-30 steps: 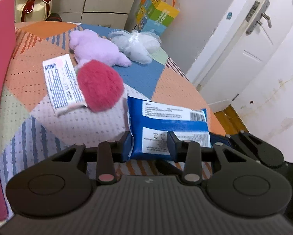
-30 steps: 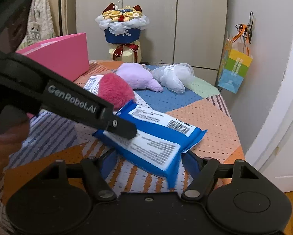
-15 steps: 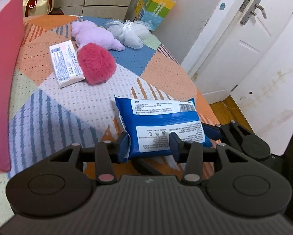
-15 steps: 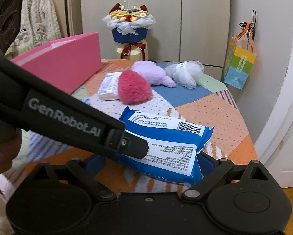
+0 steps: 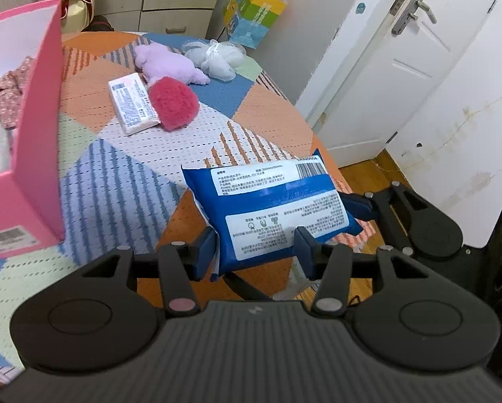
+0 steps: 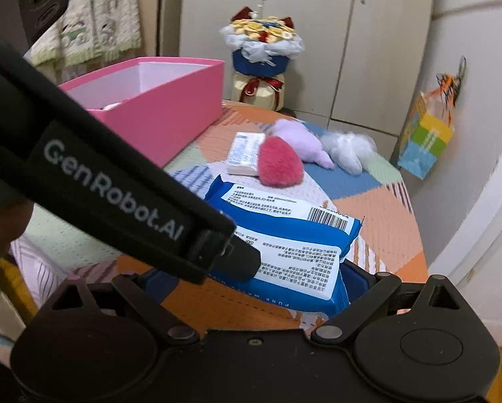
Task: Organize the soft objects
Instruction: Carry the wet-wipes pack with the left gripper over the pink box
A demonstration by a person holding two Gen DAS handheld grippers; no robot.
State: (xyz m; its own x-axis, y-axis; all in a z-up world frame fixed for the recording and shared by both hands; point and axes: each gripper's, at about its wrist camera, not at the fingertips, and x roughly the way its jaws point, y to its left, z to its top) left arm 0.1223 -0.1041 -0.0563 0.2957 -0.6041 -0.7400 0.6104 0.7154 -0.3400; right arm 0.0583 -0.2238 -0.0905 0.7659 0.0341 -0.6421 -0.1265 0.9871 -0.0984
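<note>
A blue wipes pack [image 5: 271, 208] [image 6: 284, 221] hangs above the near edge of the patchwork table [image 5: 116, 174], held between both grippers. My left gripper [image 5: 254, 245] pinches its near end; the jaws are opening, with the pack still between the pads. In the right wrist view that gripper's finger [image 6: 244, 262] lies across the pack's top. My right gripper [image 6: 257, 277] stands very wide, its pads against the pack's two side edges. Farther back lie a red plush [image 5: 173, 104], a purple plush [image 5: 167, 63], a white mesh puff [image 5: 217, 58] and a white tissue pack [image 5: 132, 102].
A pink box [image 5: 39, 134] [image 6: 170, 117] with soft items inside stands on the table's left side. A white door [image 5: 402, 67] and wooden floor lie to the right. A bouquet [image 6: 261, 53] and a colourful bag [image 6: 425, 141] stand beyond the table by the cupboards.
Both grippers have risen and drawn back with the blue pack, lifting it off the table. The right jaws spread wider around it. The pink box's inside has come into view.
</note>
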